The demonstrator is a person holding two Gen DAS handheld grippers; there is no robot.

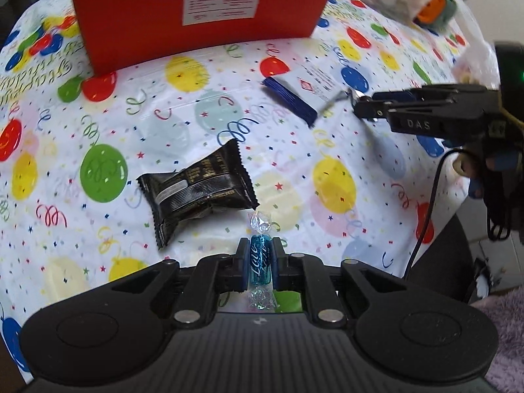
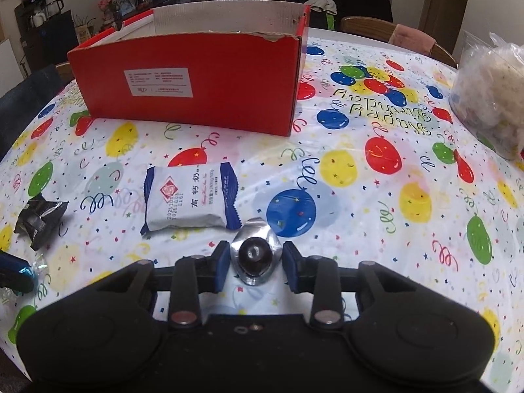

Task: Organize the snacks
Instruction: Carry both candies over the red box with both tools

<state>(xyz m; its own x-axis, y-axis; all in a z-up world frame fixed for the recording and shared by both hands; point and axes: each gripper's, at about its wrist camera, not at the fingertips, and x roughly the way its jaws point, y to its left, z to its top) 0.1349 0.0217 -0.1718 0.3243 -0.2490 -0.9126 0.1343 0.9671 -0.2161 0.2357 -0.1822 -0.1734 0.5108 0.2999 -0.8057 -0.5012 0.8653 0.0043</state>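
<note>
Box [image 2: 183, 78] at the table's [image 2: 376, 222] far side, two packets [image 2: 191, 198] [image 1: 196, 193] before it, bag [image 2: 491, 98] off right.

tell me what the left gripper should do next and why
Probably lift and carry toward the red box: the left gripper is shut on the blue candy, the box is open-topped, and the black packet lies close beside the candy.
</note>
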